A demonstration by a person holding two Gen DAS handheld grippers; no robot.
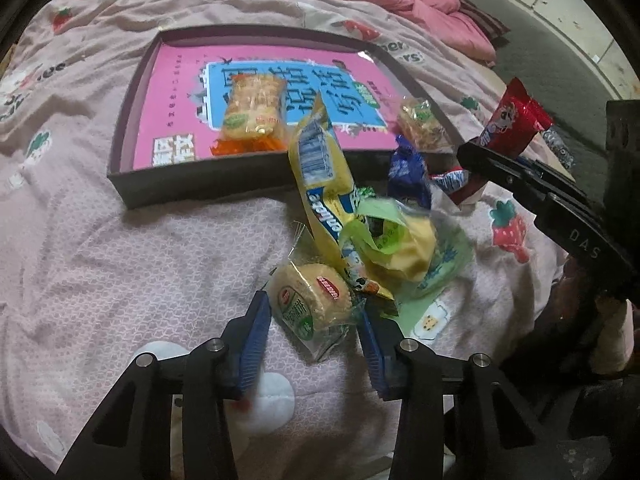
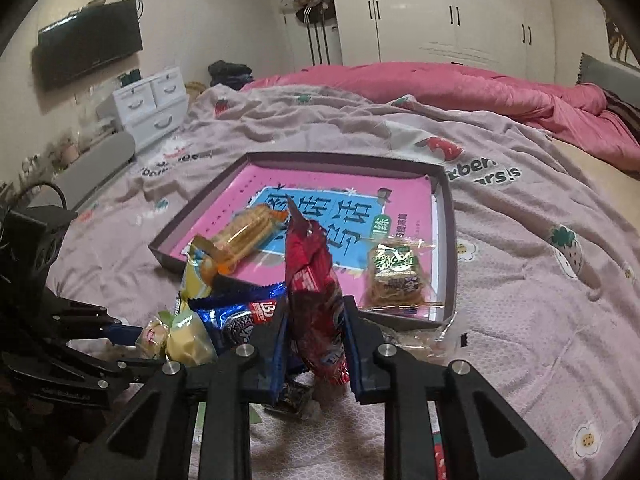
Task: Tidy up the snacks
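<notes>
While our right tool [image 2: 314,334] clamps the red foil snack packet [image 2: 316,300], our left tool [image 1: 314,320], parted around the round clear-wrapped rice cake [image 1: 310,300], risks dragging neighbouring wrappers.

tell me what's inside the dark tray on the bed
The tray holds a pink book, which hides the tray's floor, with a cracker pack and a green-labelled snack pack on top.

A bed [image 1: 132,248] under a pale pink strawberry-print cover fills both views, with a rumpled pink quilt [image 2: 460,84] across its far side. On the cover at mid-frame lies a shallow dark tray [image 1: 192,188]. Just below the tray's near edge sits a loose heap of snack packets [image 1: 360,232].
</notes>
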